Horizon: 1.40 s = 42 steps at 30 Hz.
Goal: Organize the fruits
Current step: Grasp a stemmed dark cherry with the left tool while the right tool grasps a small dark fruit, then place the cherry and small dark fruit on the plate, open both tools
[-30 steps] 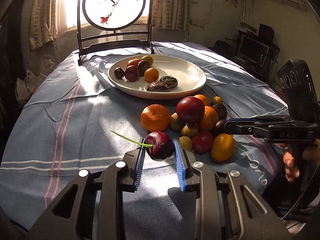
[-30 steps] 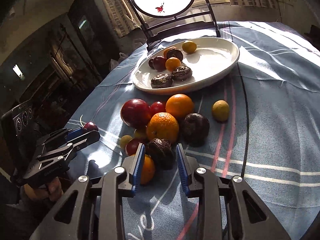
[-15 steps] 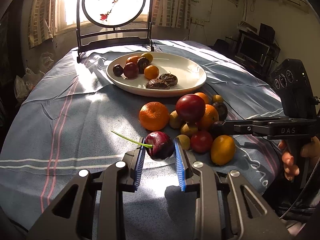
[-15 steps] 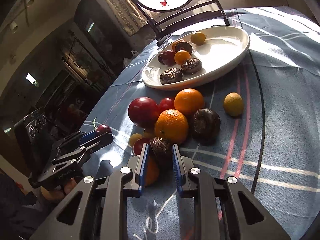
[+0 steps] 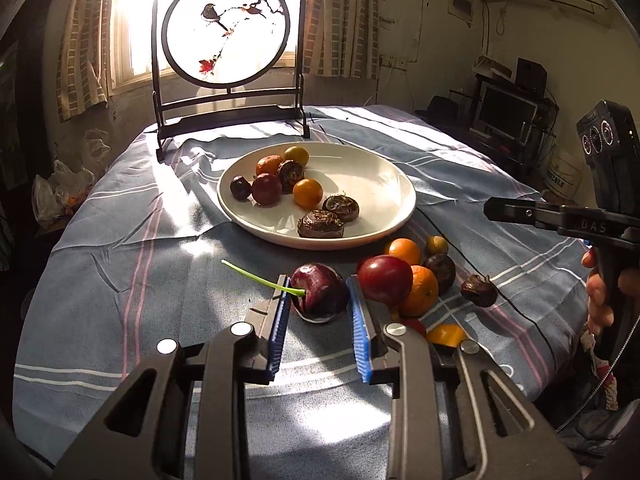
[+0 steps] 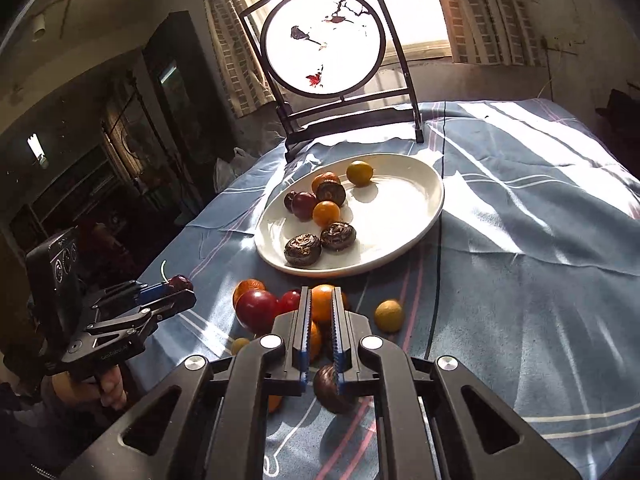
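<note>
Both tongs have risen; left tongs [image 5: 318,306] clench a glossy cherry [image 5: 320,292]; right tongs [image 6: 320,334] clenched empty above a wrinkled brown fruit [image 6: 330,390].

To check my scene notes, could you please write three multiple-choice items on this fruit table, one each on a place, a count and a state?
1. Where is the cherry? A on the cloth; B in the left gripper; C on the floor.
2. How many fruits lie on the white plate? A three; B eight; C fourteen.
3. How is the right gripper? A wide open; B shut on an orange; C shut on nothing.
Key: 1 B, that gripper clamps it; 2 B, eight can be counted in both views; 3 C, its jaws stand closed with no fruit between them.
</note>
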Tool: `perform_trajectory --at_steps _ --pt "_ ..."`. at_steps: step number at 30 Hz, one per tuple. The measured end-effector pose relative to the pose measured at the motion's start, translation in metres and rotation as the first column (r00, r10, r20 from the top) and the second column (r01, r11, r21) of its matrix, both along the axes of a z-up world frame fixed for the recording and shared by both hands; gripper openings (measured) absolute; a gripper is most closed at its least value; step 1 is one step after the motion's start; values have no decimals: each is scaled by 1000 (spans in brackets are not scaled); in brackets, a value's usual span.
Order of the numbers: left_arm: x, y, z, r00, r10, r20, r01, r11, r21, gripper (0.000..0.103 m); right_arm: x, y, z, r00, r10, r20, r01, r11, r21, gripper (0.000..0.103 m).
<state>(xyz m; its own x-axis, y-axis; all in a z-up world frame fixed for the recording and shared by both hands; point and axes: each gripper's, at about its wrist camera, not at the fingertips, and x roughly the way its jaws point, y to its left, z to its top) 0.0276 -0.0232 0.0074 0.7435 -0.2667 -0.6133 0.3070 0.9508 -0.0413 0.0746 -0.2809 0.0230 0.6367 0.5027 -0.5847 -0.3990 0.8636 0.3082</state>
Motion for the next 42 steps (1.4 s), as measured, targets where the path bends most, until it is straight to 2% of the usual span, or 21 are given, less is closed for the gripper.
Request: perform_trajectory --at_steps 3,4,5,7,8,10,13,15,16,19,23,29,32,35,37,38,40,42 --pt "8 0 7 1000 0 -5 0 1000 -26 27 11 1 -3 999 11 -49 -12 1000 -28 14" --pt "7 -2 9 1000 -4 3 4 1000 -27 27 8 2 -5 999 20 -49 -22 999 -37 23" --pt "4 -4 9 1000 -10 11 11 1000 -23 27 3 4 -8 999 32 -44 -35 998 -61 37" --pt "1 -6 5 1000 -20 11 20 1000 -17 27 -11 11 -19 998 55 -38 -60 987 -146 50" --pt "0 -7 3 1000 -24 4 24 1000 -20 27 -21 16 -26 996 77 -45 -84 980 -181 52" --pt "-1 -8 -2 1000 -29 -8 29 999 -22 27 -34 27 -42 990 122 -68 -134 966 -223 52" --pt "-2 -10 -7 1000 -25 -14 25 999 -21 27 -46 47 -59 989 143 -42 -149 934 -325 52" --pt "-3 -9 -9 1000 -18 -22 17 999 -28 27 -44 55 -70 989 136 -65 -150 923 -353 39" --pt "-4 -8 -10 1000 -17 -23 16 999 -28 27 -42 55 -71 990 126 -65 -141 928 -344 35" --pt "-6 -7 -10 1000 -16 -22 15 1000 -15 27 -40 49 -66 990 114 -83 -133 949 -287 35" --pt "-1 -2 -9 1000 -5 -17 5 1000 -11 27 -39 30 -46 995 80 -53 -89 976 -200 35" --pt "38 -10 4 1000 -3 16 2 999 44 27 8 16 -7 1000 17 3 -16 982 -187 35" --pt "77 -13 4 1000 5 -1 -5 999 49 28 47 25 -3 1000 -6 5 7 977 -213 35" --pt "117 -12 -6 997 24 -72 -21 999 37 28 82 32 -7 999 -48 6 48 975 -218 36" --pt "132 -8 -11 993 55 -104 -53 998 24 34 92 35 -9 997 -69 15 71 974 -213 38" --pt "133 -6 -11 992 66 -106 -65 998 16 44 91 36 -8 997 -76 19 79 976 -202 41" --pt "123 -3 -6 995 57 -82 -58 998 -3 52 83 36 -6 997 -71 26 75 980 -185 42" --pt "107 -3 -3 997 46 -58 -45 999 10 58 69 35 -5 997 -70 32 75 978 -194 42"
